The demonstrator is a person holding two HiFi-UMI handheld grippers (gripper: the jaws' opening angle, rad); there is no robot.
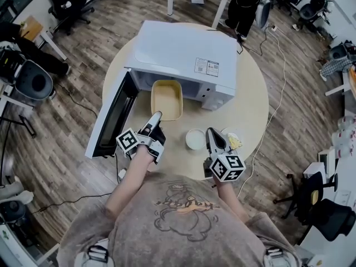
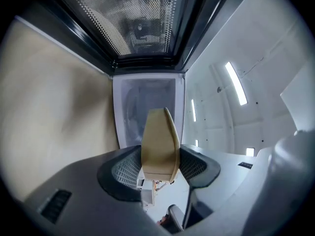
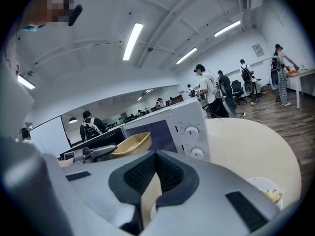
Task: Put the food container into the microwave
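The left gripper [image 1: 155,117] is gripping the tan food container [image 1: 167,98] by its rim at the open microwave's [image 1: 183,52] mouth. The right gripper [image 1: 212,132] is hovering closed and empty near the round table's [image 1: 253,111] front edge.

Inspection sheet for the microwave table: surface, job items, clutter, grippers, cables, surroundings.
Surface: round beige table, mostly bare.
Job's things: white microwave, door swung open; tan food container at its opening.
Clutter: white bowl, plate with food scraps.
Grippers: left gripper clamped on the container's near rim; right gripper shut, empty.
Cables: white cable and black cable on the floor.
Surroundings: wood floor, office chairs, a person standing beyond the table.
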